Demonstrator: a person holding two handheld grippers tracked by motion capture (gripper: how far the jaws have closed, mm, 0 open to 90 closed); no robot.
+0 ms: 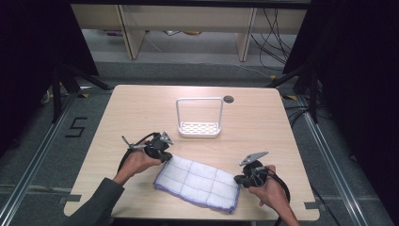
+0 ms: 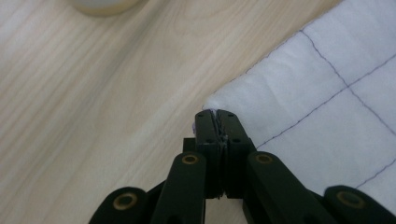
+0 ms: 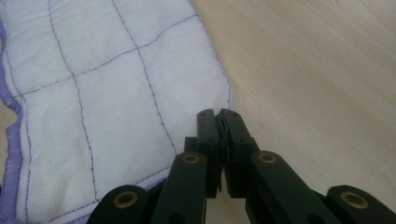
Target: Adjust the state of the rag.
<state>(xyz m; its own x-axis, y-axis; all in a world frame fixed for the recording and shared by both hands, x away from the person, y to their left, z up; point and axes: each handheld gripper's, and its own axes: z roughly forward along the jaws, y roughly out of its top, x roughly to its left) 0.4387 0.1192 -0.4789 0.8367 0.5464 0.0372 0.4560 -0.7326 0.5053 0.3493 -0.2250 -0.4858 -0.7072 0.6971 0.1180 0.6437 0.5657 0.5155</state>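
Slippage is our worry: each tool, left [image 2: 217,116] and right [image 3: 218,115], pinches only a thin corner of the quilted cloth [image 1: 197,181] lying flat on the surface [image 1: 141,108]; uneven pulling could tear a corner free.

Wooden table [image 1: 141,108]: cloth [image 1: 197,181], white rack [image 1: 199,117].

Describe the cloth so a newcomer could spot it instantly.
On the light wooden table, look at the near half, in front of the white wire rack. The cloth lies flat there, pinched at its far corners by the left tool and right tool. It alone is soft: white, quilted in squares, purple-edged.
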